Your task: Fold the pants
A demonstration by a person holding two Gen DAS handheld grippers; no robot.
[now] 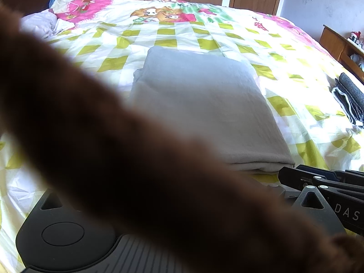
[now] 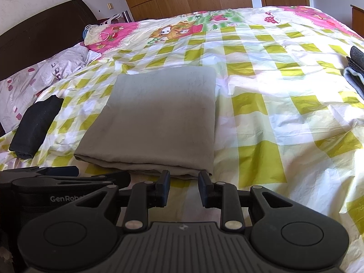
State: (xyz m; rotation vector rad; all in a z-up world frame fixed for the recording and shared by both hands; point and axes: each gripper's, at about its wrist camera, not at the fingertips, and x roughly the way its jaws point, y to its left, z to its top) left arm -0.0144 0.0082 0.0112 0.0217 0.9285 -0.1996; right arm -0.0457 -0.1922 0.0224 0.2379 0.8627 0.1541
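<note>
Pants (image 2: 157, 120): we note soft grey cloth, folded rectangular, just ahead.
Right gripper (image 2: 183, 187): fingers parted, holding nothing.
Left gripper (image 2: 68, 177): we cannot tell.

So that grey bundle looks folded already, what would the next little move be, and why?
Probably lift the right gripper back and leave it. The folded grey pants lie as a neat rectangle on the checked yellow-and-white bedspread, and the jaws stand open just short of the near edge, holding nothing. A blurred brown shape hides the left gripper's tips, so its state is unclear.
</note>
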